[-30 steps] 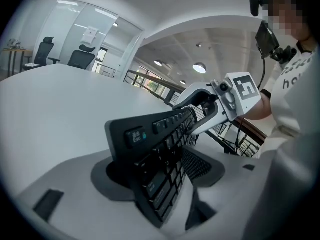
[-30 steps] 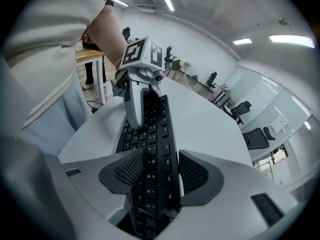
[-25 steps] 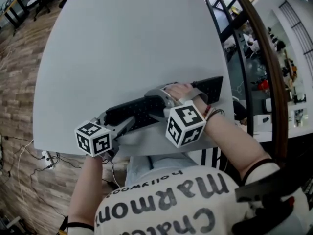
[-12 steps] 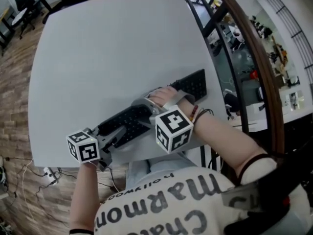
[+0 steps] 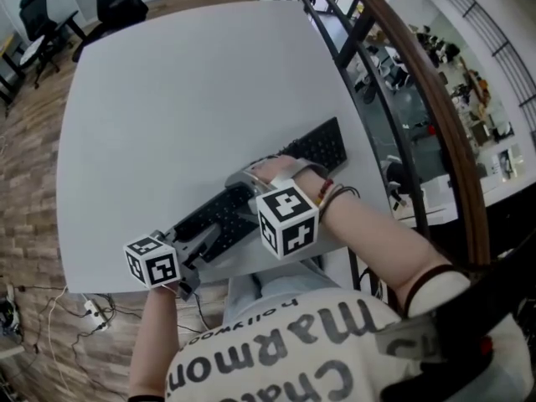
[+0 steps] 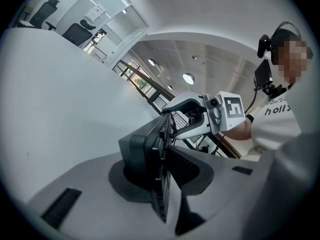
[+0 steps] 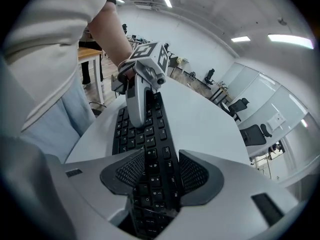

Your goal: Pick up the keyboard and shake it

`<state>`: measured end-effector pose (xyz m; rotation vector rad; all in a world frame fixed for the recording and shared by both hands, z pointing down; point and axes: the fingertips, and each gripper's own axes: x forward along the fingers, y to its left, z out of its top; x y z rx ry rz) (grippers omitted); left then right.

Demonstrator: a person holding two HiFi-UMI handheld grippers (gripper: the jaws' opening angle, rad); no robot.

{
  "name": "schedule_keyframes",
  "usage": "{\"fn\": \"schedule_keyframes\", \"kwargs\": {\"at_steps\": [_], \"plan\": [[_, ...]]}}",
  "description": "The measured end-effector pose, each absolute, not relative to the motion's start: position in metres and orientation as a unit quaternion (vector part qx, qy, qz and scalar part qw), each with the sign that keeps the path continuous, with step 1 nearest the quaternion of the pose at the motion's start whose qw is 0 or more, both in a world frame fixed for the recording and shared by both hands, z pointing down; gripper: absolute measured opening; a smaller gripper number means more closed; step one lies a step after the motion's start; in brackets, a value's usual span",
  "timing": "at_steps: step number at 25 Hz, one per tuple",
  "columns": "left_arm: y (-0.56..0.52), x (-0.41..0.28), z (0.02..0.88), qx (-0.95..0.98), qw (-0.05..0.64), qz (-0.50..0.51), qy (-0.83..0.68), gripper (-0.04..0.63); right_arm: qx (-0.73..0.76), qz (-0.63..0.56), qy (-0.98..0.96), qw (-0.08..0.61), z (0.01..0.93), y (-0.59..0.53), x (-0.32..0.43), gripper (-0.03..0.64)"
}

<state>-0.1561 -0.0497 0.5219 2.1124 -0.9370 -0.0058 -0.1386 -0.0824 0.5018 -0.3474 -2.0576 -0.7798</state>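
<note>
Keyboard (image 5: 322, 146) — within left gripper (image 6: 164, 168) (right gripper (image 7: 155, 171))

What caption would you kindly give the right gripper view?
The right gripper clamps a flat black plastic keyboard at a white table.

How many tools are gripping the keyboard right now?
2. The left tool, jaws just closed in, clamps the keyboard by its edge at the left end. The right tool, jaws also just closing, holds it nearer the middle, with keys showing between its pads.

Saw a white table (image 5: 184, 99) on wood-plank floor (image 5: 25, 182), black office chairs (image 5: 121, 2) beyond it (at the far corner), a curved handrail (image 5: 431, 107) alongside.
</note>
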Motion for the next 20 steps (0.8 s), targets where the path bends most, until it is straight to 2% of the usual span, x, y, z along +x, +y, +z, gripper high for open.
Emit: {"fn": "schedule_keyframes", "kwargs": {"at_steps": [6,10,15,20], "plan": [[-0.047,-0.160,0.520,0.839,0.389,0.020,-0.379,0.092,-0.035,-0.240,-0.876,0.418,0.487,-0.106,-0.129,0.225],[-0.049,-0.164,0.514,0.835,0.387,0.028,-0.389,0.092,0.065,-0.169,-0.893,0.411,0.477,-0.145,-0.095,0.224],[-0.046,-0.161,0.514,0.841,0.370,0.056,-0.391,0.091,0.151,-0.070,-0.916,0.366,0.464,-0.169,-0.051,0.218],[-0.048,-0.161,0.509,0.843,0.369,0.074,-0.385,0.089,0.200,-0.066,-0.911,0.355,0.454,-0.187,-0.022,0.218]]}}
